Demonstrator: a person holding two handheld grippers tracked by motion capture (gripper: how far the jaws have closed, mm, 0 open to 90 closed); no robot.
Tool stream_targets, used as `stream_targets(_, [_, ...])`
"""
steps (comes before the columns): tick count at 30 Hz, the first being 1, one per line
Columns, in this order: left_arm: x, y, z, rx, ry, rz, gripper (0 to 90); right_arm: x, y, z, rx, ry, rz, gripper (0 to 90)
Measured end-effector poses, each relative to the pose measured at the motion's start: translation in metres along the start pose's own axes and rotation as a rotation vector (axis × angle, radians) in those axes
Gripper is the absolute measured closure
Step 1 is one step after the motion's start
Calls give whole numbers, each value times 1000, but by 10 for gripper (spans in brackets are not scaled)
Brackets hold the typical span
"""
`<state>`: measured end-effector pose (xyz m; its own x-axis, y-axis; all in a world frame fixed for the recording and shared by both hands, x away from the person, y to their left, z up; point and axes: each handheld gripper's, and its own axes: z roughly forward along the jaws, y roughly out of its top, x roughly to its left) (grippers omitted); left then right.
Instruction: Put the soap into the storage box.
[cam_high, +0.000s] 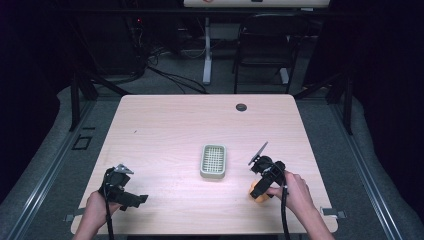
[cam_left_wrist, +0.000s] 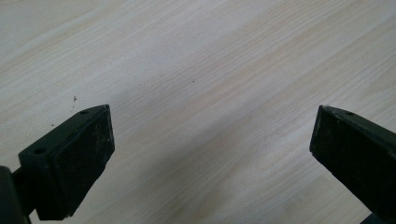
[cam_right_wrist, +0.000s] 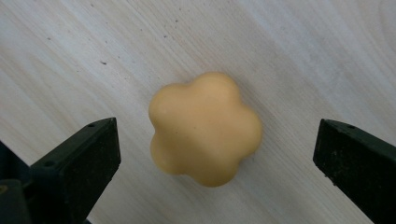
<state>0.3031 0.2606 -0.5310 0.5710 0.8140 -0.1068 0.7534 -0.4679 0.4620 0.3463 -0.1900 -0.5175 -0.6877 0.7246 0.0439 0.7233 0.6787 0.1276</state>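
A flower-shaped orange soap (cam_right_wrist: 205, 128) lies flat on the pale wooden table (cam_high: 170, 130), at its front right (cam_high: 258, 196). My right gripper (cam_right_wrist: 215, 161) points down over it, open, its jaws standing wide on either side of the soap without touching it. In the high view that right gripper (cam_high: 261, 192) covers most of the soap. A pale green soap dish (cam_high: 213, 161) with a slotted grid insert sits mid-table, to the left of the soap. My left gripper (cam_high: 135, 200) rests low at the front left, open, with bare wood between its jaws (cam_left_wrist: 210, 149).
A round cable grommet (cam_high: 241, 107) is set in the table near its far edge. Beyond the table stand a dark chair (cam_high: 265, 45) and a white desk leg (cam_high: 207, 50), with cables on the floor.
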Motion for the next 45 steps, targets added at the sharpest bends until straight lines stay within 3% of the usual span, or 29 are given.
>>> stream_targets(3, [1, 0, 0, 1, 3, 1, 1, 0, 1, 5, 17, -5, -2, 36])
stream_targets(4, [1, 0, 0, 3, -2, -1, 1, 1, 2, 8, 22, -7, 1, 90])
stream_targets(8, [0, 0, 0, -1, 2, -1, 1, 1, 2, 10, 26, -6, 7, 148])
stream_targets(15, [1, 0, 0, 5, -4, 0, 1, 1, 1, 15, 27, 5, 29, 184])
stream_targets(16, [1, 0, 0, 0, -2, 1, 1, 0, 2, 15, 50, -1, 14, 191])
stream_targets(20, [0, -1, 0, 1, 3, -1, 1, 2, 2, 17, 33, 10, 32, 241])
stream_targets(35, [1, -1, 0, 2, -3, -2, 1, 4, 3, 20, 34, -1, 46, 257])
stream_targets(42, [1, -1, 0, -1, -1, -5, 1, 5, 3, 18, 28, -8, 40, 265])
stream_targets(44, [1, -1, 0, -2, 0, -1, 1, 4, 4, 17, 47, -12, 24, 265])
stream_targets(45, [1, -1, 0, -1, -1, -3, 1, 6, 2, 18, 22, -12, 38, 265])
